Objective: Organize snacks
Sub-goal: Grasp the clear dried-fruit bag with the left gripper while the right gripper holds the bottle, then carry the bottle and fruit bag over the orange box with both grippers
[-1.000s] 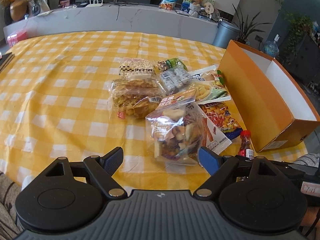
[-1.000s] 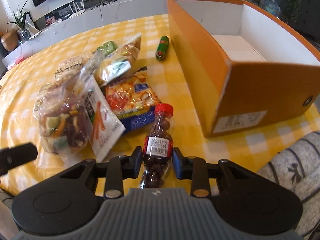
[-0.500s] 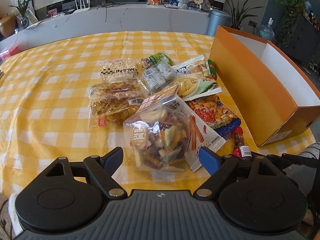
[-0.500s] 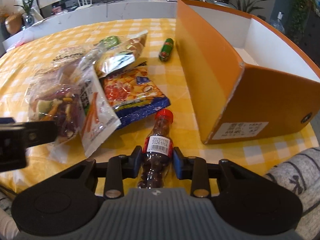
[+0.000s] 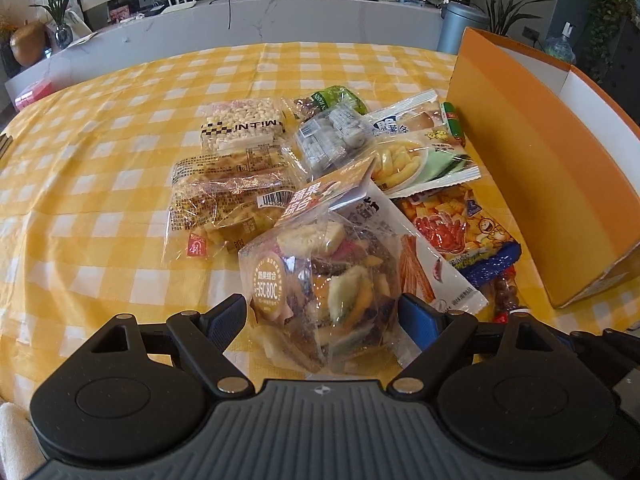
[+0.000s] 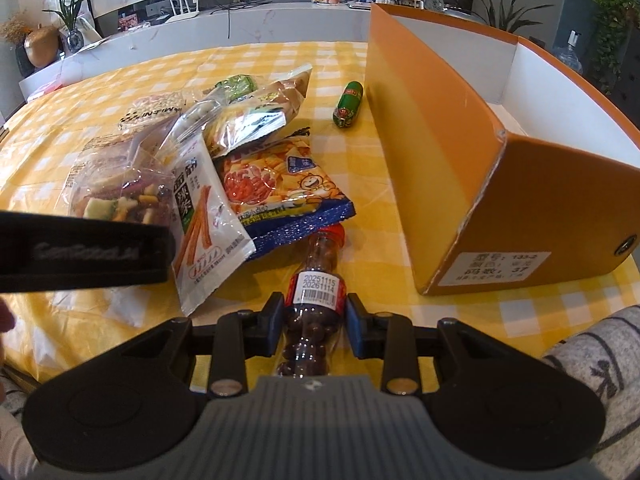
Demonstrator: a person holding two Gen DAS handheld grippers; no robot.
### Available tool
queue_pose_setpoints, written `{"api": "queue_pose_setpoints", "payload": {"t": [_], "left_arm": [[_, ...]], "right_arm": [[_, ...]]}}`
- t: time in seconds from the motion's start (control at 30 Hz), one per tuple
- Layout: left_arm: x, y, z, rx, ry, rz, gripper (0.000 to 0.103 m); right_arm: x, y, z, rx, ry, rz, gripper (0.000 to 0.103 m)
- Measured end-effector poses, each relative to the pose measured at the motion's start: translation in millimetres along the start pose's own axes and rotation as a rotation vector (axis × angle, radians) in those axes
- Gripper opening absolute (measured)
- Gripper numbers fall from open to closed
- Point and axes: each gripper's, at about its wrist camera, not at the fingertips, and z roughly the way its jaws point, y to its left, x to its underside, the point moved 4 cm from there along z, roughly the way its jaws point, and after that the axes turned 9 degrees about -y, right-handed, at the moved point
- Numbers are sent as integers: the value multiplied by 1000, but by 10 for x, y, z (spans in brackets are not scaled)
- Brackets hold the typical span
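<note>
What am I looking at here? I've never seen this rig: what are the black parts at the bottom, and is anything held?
Each picture comes from a camera on a hand-held gripper, looking along its two fingers; a person carries one in each hand. The left gripper is open, its fingers either side of a clear bag of mixed dried fruit. The right gripper is shut on a small red-capped bottle of chocolate balls. More snack packets lie on a yellow checked tablecloth, beside an open orange box.

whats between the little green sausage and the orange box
Nothing: in the right wrist view only bare checked cloth separates the sausage from the box. They lie close but apart.
</note>
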Motion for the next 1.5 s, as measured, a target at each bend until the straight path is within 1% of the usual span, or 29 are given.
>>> {"api": "queue_pose_setpoints", "payload": {"t": [0.2, 0.27, 0.33, 0.37, 0.53, 0.67, 0.8, 0.9, 1.03, 1.13, 1.2, 1.33, 1.5], "left_arm": [[21, 1, 85, 0, 15, 5, 100], [22, 11, 90, 4, 18, 4, 94], [21, 23, 79, -7, 13, -4, 88], [21, 19, 69, -14, 10, 2, 83], [38, 31, 20, -18, 3, 8, 77], [36, 74, -51, 1, -4, -33, 76], [6, 74, -174, 15, -33, -43, 76], [-16, 79, -284, 32, -53, -58, 76], [-70, 136, -469, 57, -88, -114, 76], [-107, 163, -630, 39, -141, -109, 76], [-121, 187, -740, 31, -167, -110, 76], [-156, 254, -925, 33, -199, -128, 76], [-258, 340, -1081, 8, -251, -129, 76]], "right_arm": [[-1, -13, 5, -11, -1, 13, 31], [-1, -13, 5, -11, -1, 14, 31], [-2, -10, 6, -12, 0, 15, 31], [-3, -7, 6, -11, 0, 14, 31], [-1, -3, 11, -10, 0, 11, 31], [2, 0, 20, -7, -1, 6, 31], [-2, -5, 27, -7, 1, 9, 31], [-8, -32, 29, -15, 3, 32, 31], [-11, -75, 3, -18, -2, 69, 31], [-36, -95, -74, 1, -40, 80, 31], [-49, -106, -112, 6, -47, 89, 30], [-64, -119, -197, -7, -56, 97, 30], [-122, -121, -443, -31, -109, 94, 30]]}}
